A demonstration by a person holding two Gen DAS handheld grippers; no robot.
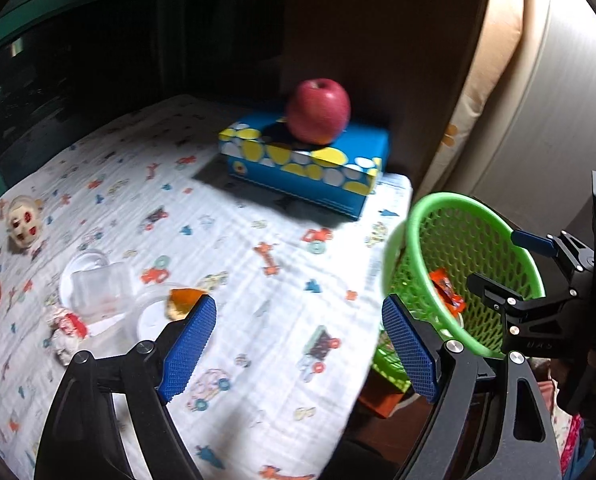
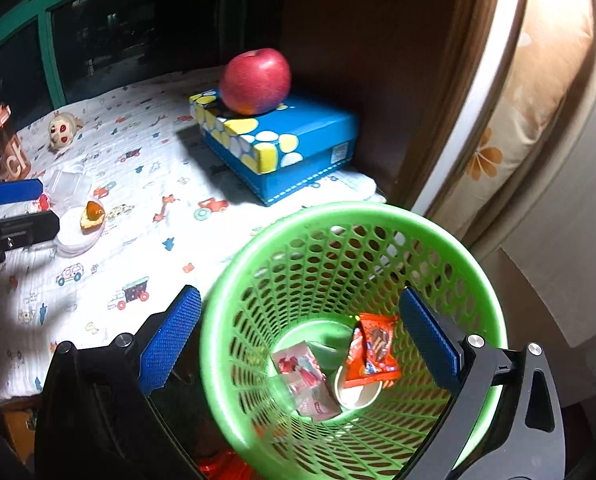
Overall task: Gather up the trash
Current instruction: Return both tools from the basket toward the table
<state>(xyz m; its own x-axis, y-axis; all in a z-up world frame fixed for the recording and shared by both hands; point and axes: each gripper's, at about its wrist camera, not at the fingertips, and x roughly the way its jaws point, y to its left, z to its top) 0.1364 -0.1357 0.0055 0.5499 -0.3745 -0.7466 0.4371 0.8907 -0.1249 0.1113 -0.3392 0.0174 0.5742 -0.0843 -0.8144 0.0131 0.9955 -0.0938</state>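
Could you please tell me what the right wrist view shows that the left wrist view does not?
Only the right wrist view looks down to the basket's floor, showing a pink wrapper and a paper cup, plus a brown bottle standing far left. Only the left wrist view shows a crumpled red-and-white wrapper on the cloth. Both share the green basket, orange wrapper, apple, blue box, orange peel and open, empty grippers.

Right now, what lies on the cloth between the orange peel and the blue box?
Nothing: in both wrist views only bare printed cloth lies between the orange peel and the blue box.
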